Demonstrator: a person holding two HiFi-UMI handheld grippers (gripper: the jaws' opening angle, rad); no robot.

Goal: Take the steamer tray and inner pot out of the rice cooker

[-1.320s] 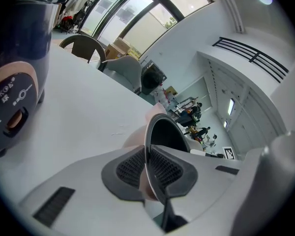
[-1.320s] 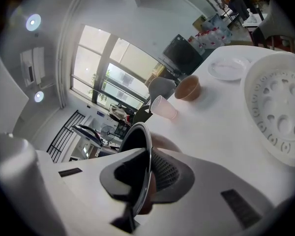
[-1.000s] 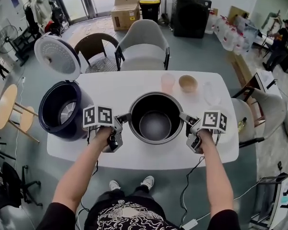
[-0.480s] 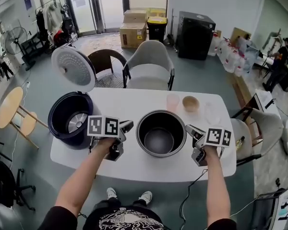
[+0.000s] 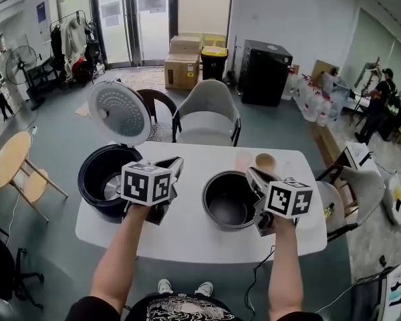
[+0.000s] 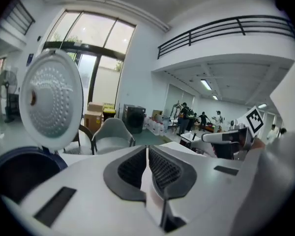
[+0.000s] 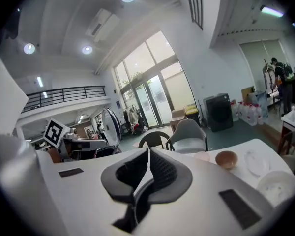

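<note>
With the inner pot [image 5: 230, 202] standing just right of the open, empty-looking rice cooker [image 5: 103, 179], my left gripper [image 5: 176, 162] and right gripper [image 5: 252, 174], jaws just pressed together on nothing, seem finished.

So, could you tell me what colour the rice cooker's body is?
Rice cooker: dark navy, clearest in the head view.

- The left gripper [image 6: 147, 149] has its fingers [image 6: 164, 170] pressed together, having just closed, with nothing between them.
- The rice cooker [image 6: 19, 168] sits lower left, its lid [image 6: 51, 100] raised upright.
- A grey chair [image 6: 110, 134] stands beyond.
</note>
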